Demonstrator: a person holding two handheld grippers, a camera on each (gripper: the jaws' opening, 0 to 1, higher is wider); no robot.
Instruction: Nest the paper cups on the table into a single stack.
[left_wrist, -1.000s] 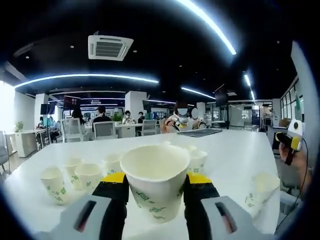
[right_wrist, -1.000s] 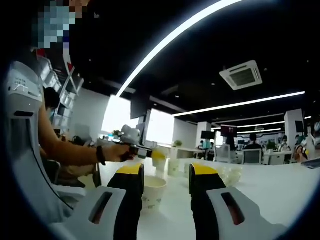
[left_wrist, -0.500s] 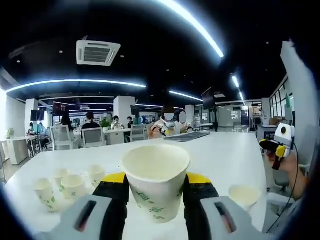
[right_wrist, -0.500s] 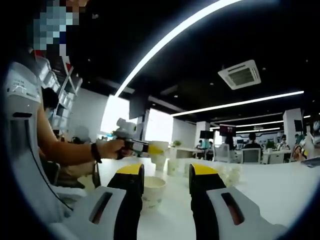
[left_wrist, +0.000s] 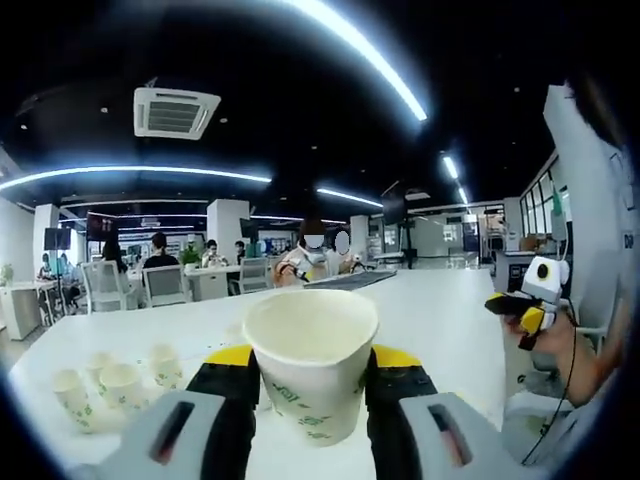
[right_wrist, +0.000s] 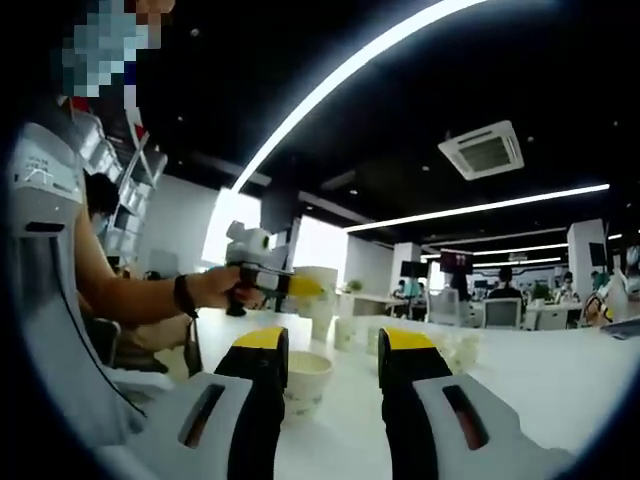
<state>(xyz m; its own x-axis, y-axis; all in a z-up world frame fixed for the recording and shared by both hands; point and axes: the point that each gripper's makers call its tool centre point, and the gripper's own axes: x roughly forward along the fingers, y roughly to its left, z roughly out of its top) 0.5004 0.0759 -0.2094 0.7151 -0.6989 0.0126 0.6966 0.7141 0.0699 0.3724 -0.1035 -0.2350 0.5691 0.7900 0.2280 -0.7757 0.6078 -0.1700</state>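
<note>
Left tool (left_wrist: 310, 375): your jaws clamp a paper cup (left_wrist: 312, 360), raised above the white tabletop (left_wrist: 430, 310); loose cups (left_wrist: 120, 385) stand far left. Right tool (right_wrist: 333, 355): jaws parted, with a single cup (right_wrist: 305, 380) on the tabletop just beyond them.

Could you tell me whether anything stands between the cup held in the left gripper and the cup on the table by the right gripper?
Nothing visible does. In the right gripper view, the left gripper holds its paper cup up above the white table, and open air separates it from the lone cup standing in front of the right gripper.
</note>
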